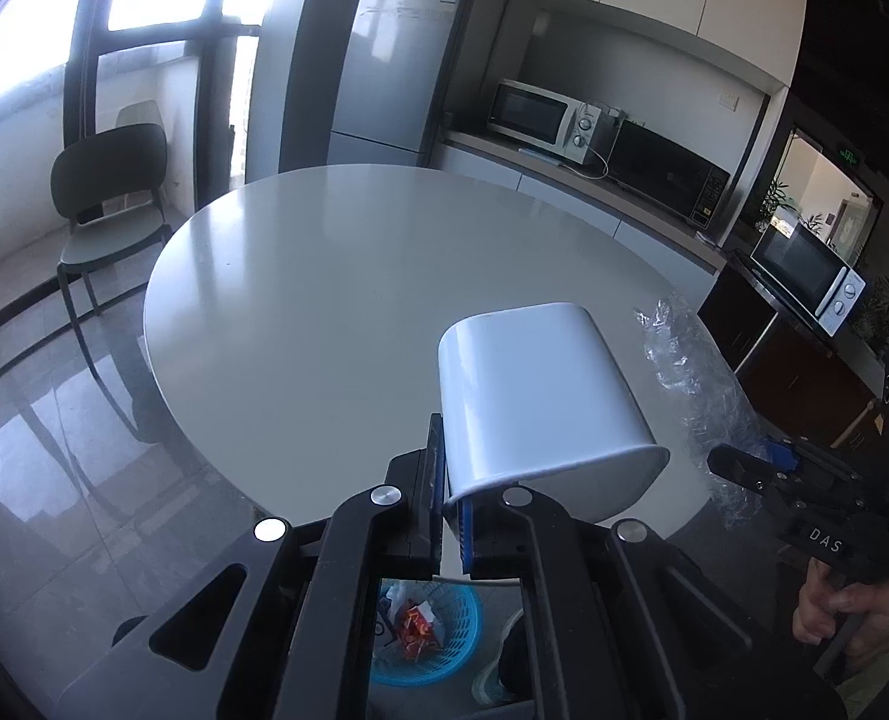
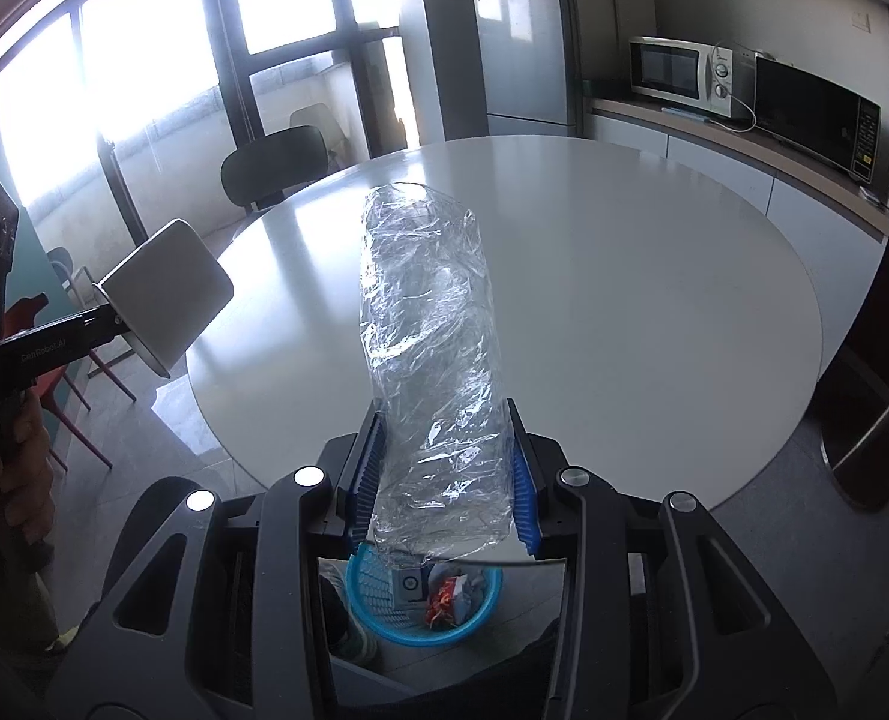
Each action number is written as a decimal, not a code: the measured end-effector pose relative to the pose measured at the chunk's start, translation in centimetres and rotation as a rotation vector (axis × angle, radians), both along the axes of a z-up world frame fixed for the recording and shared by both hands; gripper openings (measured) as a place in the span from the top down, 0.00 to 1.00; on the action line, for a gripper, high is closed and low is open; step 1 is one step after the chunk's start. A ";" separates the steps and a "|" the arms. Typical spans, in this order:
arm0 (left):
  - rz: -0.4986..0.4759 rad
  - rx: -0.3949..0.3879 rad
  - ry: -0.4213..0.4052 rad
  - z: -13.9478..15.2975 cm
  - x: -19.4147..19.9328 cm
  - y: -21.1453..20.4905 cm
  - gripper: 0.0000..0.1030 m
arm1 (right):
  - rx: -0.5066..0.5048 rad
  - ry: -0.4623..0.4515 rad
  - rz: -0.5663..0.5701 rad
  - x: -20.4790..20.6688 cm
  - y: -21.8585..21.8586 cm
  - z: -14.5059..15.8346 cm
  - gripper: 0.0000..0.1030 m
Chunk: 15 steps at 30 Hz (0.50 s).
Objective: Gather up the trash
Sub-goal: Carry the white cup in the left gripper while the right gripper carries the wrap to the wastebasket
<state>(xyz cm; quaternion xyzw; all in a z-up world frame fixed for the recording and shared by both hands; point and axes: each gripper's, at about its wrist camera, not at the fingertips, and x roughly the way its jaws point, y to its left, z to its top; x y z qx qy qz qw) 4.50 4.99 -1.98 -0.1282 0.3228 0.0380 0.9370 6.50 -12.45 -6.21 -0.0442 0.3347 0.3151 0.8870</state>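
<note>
- The left gripper (image 1: 453,501) had its jaws pinched tight on the rim of a white cup (image 1: 540,408), which lay tilted with its base pointing away over the round worktop (image 1: 336,300).
- To the right, the right gripper (image 1: 744,471) held a crumpled clear plastic bottle (image 1: 684,372).
- Below the worktop edge, a blue basket (image 1: 444,636) on the floor held red wrappers (image 1: 417,630).
</note>
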 end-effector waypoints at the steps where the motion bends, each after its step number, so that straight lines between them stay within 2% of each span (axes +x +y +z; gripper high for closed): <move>1: 0.001 -0.001 0.001 0.0 -0.5 -0.1 0.97 | 0.002 0.000 0.000 -0.6 -0.4 -0.1 0.66; 8: -0.023 -0.008 0.024 -1.0 -3.4 -1.1 0.97 | 0.017 0.034 0.057 -4.5 -2.0 -1.0 0.66; 15: -0.050 -0.008 0.073 -3.0 -6.3 -1.5 0.97 | -0.009 0.063 0.136 -8.0 -2.3 -1.7 0.66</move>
